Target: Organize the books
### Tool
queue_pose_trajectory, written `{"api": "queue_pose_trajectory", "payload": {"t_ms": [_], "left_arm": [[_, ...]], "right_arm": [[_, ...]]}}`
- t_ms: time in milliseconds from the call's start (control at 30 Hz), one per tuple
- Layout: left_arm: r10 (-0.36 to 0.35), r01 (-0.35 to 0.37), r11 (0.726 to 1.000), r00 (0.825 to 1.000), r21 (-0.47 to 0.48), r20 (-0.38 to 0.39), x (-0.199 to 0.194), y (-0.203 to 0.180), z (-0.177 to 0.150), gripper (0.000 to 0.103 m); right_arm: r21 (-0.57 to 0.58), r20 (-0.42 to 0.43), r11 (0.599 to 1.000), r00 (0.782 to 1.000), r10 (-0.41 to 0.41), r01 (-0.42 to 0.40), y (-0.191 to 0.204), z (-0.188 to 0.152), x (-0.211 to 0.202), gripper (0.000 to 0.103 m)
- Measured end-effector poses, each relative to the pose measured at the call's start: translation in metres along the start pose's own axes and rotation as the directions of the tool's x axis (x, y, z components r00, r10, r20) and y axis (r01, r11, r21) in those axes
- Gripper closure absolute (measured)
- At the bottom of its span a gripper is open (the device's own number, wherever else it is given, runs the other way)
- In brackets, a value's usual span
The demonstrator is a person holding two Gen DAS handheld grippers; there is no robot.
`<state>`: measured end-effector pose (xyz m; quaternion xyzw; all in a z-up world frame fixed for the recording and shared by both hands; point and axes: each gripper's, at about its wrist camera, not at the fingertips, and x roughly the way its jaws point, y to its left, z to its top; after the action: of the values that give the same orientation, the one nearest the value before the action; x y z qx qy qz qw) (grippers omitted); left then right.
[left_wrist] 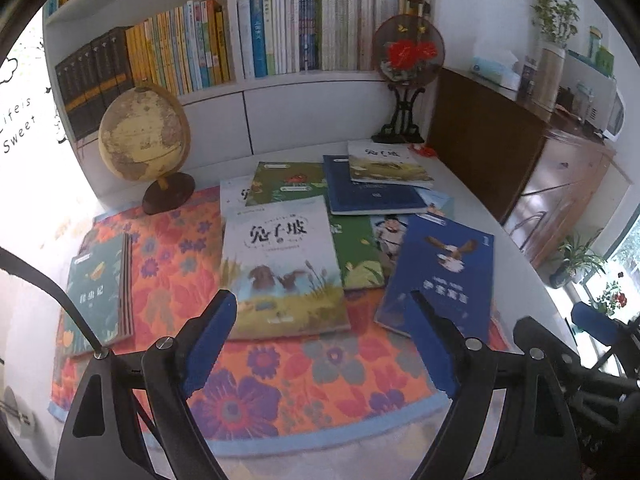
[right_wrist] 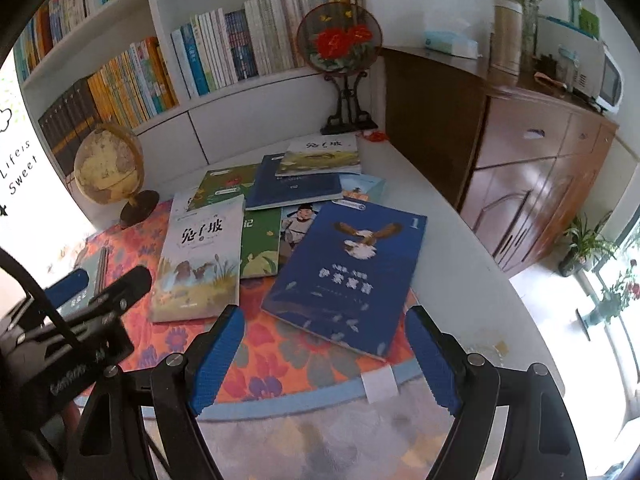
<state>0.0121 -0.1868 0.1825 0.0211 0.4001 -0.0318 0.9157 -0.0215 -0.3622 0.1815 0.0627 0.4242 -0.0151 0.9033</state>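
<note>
Ahead, both tools, left [left_wrist: 324, 340] and right [right_wrist: 326, 354], gape empty; the eagle book [right_wrist: 352, 272] lies flat, long axis tilted rightward.

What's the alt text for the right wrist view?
Open right tool, holding nothing, hovers over a floral mat near a blue eagle-cover book. More books lie scattered behind; a globe stands at left.

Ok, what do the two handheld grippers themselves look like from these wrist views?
Both match: the left gripper and right gripper have black angular frames with silver pivot bolts and blue ribbed pads. A thin black cable runs beside each. White lettering marks the left gripper's body in the right wrist view.
</note>
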Motion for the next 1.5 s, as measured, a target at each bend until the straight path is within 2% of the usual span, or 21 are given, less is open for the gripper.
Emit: {"api": "queue_pose_trajectory", "payload": {"t_ms": [200,333,567,600,700,767,967,1033,1100,1133,1233,1500], "left_arm": [[0.006,-0.007,1.0,0.998,-0.021,-0.055,0.038,0.029,0.009,0.019],[0.0,0.0,1.0,0.996,-0.006,-0.092,0.062,0.047,0.01,0.019],[0.04,-0.047,0.998,0.98,-0.033,-0.196,0.113,0.092,0.001,0.019],[0.03,-0.041,0.998,0.976,-0.045,-0.217,0.12,0.099,0.0,0.019],[-0.083,0.054,0.993,0.952,-0.103,-0.295,0.148,0.12,-0.006,0.02],[-0.128,0.089,0.987,0.94,-0.132,-0.317,0.159,0.129,-0.01,0.02],[-0.134,0.086,0.983,0.937,-0.16,-0.323,0.176,0.139,-0.014,0.02],[-0.145,0.099,0.983,0.936,-0.155,-0.32,0.18,0.138,-0.016,0.02],[-0.145,0.103,0.984,0.936,-0.146,-0.32,0.183,0.137,-0.016,0.024],[-0.151,0.109,0.983,0.935,-0.146,-0.322,0.186,0.138,-0.017,0.027],[-0.173,0.123,0.978,0.928,-0.168,-0.329,0.191,0.141,-0.019,0.031],[-0.198,0.137,0.971,0.922,-0.198,-0.332,0.196,0.148,-0.024,0.031]], "right_arm": [[-0.011,-0.039,1.0,0.999,0.004,-0.004,0.02,0.018,0.042,0.022],[-0.059,-0.092,0.998,0.996,-0.021,0.015,0.039,0.023,0.078,0.022],[-0.106,-0.163,0.994,0.987,-0.017,-0.001,0.059,0.031,0.122,0.022],[-0.112,-0.166,0.994,0.986,-0.014,-0.005,0.06,0.033,0.128,0.022],[-0.152,-0.171,0.988,0.985,-0.022,-0.004,0.066,0.035,0.145,0.022],[-0.173,-0.188,0.985,0.982,-0.026,-0.007,0.07,0.036,0.158,0.022],[-0.158,-0.25,0.986,0.968,0.019,-0.06,0.084,0.038,0.191,0.022],[-0.152,-0.273,0.985,0.961,0.033,-0.077,0.088,0.036,0.199,0.027],[-0.142,-0.306,0.985,0.951,0.052,-0.099,0.093,0.033,0.209,0.034],[-0.139,-0.318,0.985,0.947,0.056,-0.105,0.095,0.032,0.213,0.035],[-0.134,-0.335,0.986,0.941,0.054,-0.104,0.098,0.03,0.221,0.036],[-0.161,-0.346,0.982,0.938,0.036,-0.097,0.107,0.025,0.225,0.037]]}}
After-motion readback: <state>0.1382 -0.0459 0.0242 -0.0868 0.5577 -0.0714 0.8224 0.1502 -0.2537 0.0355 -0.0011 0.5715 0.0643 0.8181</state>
